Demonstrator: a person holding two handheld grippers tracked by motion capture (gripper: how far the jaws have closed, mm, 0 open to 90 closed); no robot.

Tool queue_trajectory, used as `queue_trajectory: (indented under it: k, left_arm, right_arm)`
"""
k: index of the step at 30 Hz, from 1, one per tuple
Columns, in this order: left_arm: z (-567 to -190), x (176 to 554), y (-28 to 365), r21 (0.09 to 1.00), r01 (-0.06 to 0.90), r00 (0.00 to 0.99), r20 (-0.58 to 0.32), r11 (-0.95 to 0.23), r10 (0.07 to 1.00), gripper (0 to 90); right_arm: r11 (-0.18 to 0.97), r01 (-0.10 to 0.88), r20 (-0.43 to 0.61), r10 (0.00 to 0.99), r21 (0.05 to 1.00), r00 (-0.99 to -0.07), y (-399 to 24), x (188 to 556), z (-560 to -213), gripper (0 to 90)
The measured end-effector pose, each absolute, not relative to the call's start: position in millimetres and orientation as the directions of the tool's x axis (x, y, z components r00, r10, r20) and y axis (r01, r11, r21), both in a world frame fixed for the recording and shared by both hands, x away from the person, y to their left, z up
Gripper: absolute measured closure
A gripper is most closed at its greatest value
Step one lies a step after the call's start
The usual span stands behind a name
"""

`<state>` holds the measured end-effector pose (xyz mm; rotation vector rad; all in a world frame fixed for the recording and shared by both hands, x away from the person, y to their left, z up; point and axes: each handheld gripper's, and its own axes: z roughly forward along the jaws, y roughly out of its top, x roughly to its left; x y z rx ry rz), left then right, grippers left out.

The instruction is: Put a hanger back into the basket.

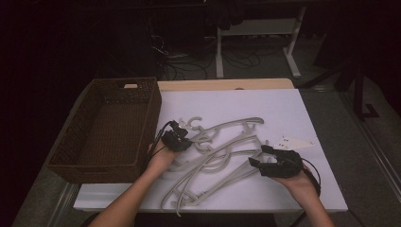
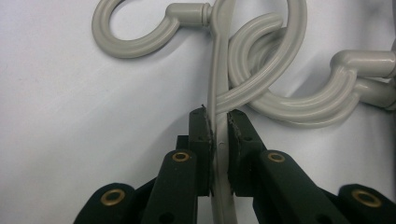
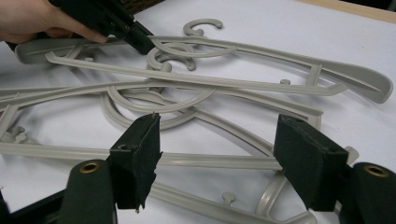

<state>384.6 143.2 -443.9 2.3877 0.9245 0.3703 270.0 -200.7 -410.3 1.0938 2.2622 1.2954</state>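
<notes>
Several grey plastic hangers (image 1: 222, 149) lie tangled on the white table cover (image 1: 283, 109). My left gripper (image 1: 183, 140) is at the pile's left end, shut on the thin edge of one hanger (image 2: 215, 88); its pads (image 2: 201, 128) press that strip from both sides just below the curled hooks (image 2: 135, 44). My right gripper (image 1: 257, 157) is at the pile's right side, open, its two jaws standing wide apart over the hanger bars (image 3: 210, 161), with nothing pinched. The right gripper view also has the left gripper (image 3: 133, 35) at top left, on the hanger's end.
A brown wicker basket (image 1: 152, 111) stands empty at the left, close beside the left hand. A small white flat piece (image 1: 295, 142) lies to the right of the hangers. The wooden table edge (image 1: 222, 84) runs along the back.
</notes>
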Motion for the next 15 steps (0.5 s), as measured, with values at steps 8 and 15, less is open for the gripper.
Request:
queue_trajectory:
  k: [8,15]
  left_arm:
    - [-413,382,143,0.616,0.508,0.726,0.070,-0.602,0.684,82.3]
    - [-371,379,150,0.653,0.478,0.721,0.092,-0.588,0.687,82.4]
  right_arm:
    - [0.275,0.455,0.104,0.753,0.847,-0.650,-205,270,-407,31.1]
    - [0.254,0.453,0.116,0.757,0.854,-0.643,-210,269,-405,31.0]
